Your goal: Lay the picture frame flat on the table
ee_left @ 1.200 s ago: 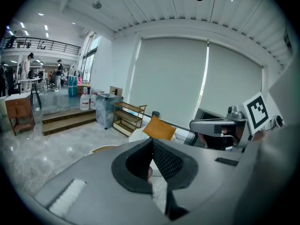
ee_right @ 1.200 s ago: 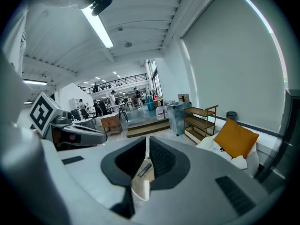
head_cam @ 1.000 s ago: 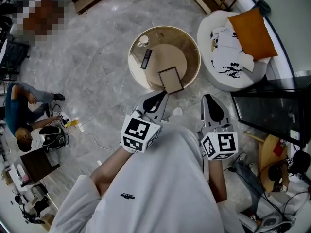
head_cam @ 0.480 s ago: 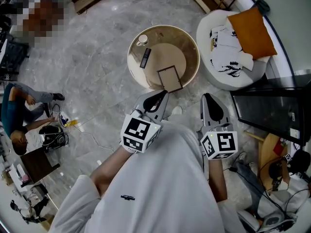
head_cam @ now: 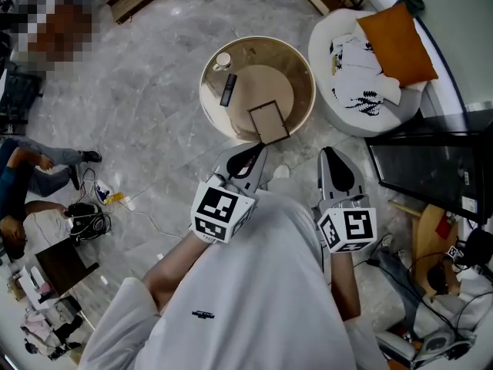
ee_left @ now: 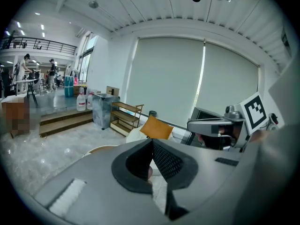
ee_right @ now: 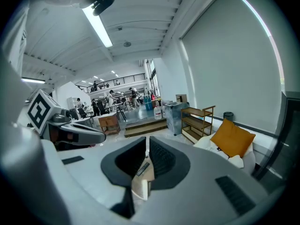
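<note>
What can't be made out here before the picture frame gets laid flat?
- Picture frame: head view looks steeply down, so its prop and tilt are unclear.
- Left gripper view: the body of the left gripper hides the frame and most of the table.
- Right gripper view: only a sliver of tabletop shows past the shut right gripper.
- Small round thing on the table, head view: too small to name.

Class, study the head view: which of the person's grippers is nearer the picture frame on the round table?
Left. The left gripper lies just short of the picture frame, below it in the view. The right gripper sits farther off, down to the frame's right.
</note>
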`<state>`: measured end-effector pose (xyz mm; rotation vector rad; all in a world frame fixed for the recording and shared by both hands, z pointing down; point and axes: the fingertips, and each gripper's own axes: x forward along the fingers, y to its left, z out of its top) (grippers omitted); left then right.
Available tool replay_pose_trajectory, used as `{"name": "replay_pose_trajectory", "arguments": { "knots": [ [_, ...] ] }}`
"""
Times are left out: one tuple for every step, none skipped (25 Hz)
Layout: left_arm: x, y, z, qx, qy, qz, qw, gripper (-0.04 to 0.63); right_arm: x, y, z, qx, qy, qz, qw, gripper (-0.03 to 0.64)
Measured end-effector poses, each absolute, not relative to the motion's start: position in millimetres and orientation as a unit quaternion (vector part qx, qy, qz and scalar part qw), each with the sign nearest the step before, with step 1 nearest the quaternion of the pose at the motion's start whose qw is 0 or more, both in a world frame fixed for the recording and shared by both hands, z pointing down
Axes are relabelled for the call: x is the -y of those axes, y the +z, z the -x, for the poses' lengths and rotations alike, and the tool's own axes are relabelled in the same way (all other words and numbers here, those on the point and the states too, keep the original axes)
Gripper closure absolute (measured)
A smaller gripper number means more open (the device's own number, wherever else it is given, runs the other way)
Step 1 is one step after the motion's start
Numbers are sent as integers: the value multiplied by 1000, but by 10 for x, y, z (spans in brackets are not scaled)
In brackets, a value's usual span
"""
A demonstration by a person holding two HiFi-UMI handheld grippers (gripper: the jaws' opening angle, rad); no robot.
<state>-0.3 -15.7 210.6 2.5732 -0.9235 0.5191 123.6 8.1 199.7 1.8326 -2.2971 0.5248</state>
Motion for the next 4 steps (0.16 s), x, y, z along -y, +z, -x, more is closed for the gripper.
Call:
{"name": "replay_pose_trajectory", "arguments": {
  "knots": [
    [167,2109,16,326,184,-910,179,603,-73,1997,-1220,767,175,-613,78,595],
    [176,2112,30,325,184,-910,179,604,-64,1997,-1204,767,175,-613,78,595],
    [186,2115,44,325,184,-910,179,603,-57,1997,-1188,766,175,-613,78,595],
    [196,2117,58,325,184,-910,179,603,-49,1997,-1172,766,175,-613,78,595]
  ]
}}
